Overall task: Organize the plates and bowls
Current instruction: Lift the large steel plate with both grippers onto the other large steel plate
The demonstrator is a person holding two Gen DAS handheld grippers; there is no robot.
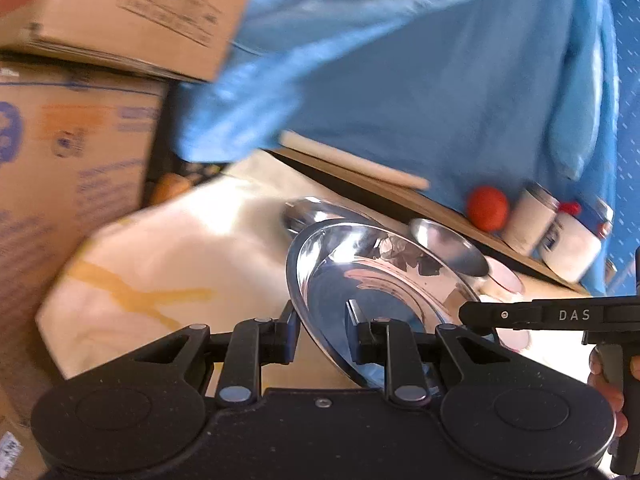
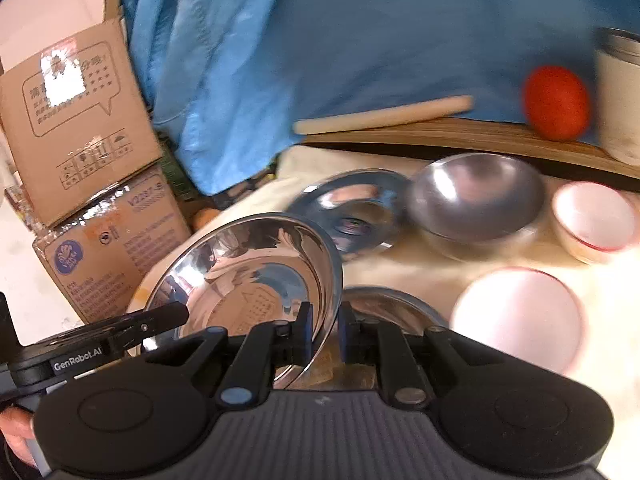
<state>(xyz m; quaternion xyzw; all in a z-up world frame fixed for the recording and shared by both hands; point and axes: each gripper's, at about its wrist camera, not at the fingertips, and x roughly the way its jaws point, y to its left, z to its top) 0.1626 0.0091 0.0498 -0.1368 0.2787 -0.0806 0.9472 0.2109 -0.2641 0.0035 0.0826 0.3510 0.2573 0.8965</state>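
Both hand-held grippers grip the same shiny round stainless-steel plate (image 1: 384, 292), one on each side of its rim, and it hangs tilted above the cream cloth-covered bench (image 1: 168, 248). The left hand-held gripper (image 1: 324, 332) has its jaws narrowed onto the plate's near rim, one finger under the plate and the other inside its well. The right hand-held gripper (image 2: 324, 334) is nearly closed, its blue-padded fingers pinching the thin rim on the opposite side. In the left wrist view the right tool's black body reaches in from the right, a hand (image 1: 606, 390) on its grip.

On the bench behind the raised plate lie a second flat steel plate (image 2: 352, 208) and, just beside it, a round steel bowl (image 2: 476, 204). Toward the bench's right edge stands a small white bowl with a red rim (image 2: 596, 222), and nearer the camera a larger white red-rimmed bowl (image 2: 516, 316), blurred. Another steel dish (image 2: 392, 306) sits directly below the right tool's fingers.

Along the far edge a brown wooden board (image 2: 460, 134) carries a pale wooden rolling pin (image 2: 384, 116), an orange-red ball (image 2: 556, 102) and white jars (image 1: 560, 236). Blue fabric (image 2: 360, 40) hangs behind; brown cardboard boxes (image 2: 76, 120) are stacked past the left edge.
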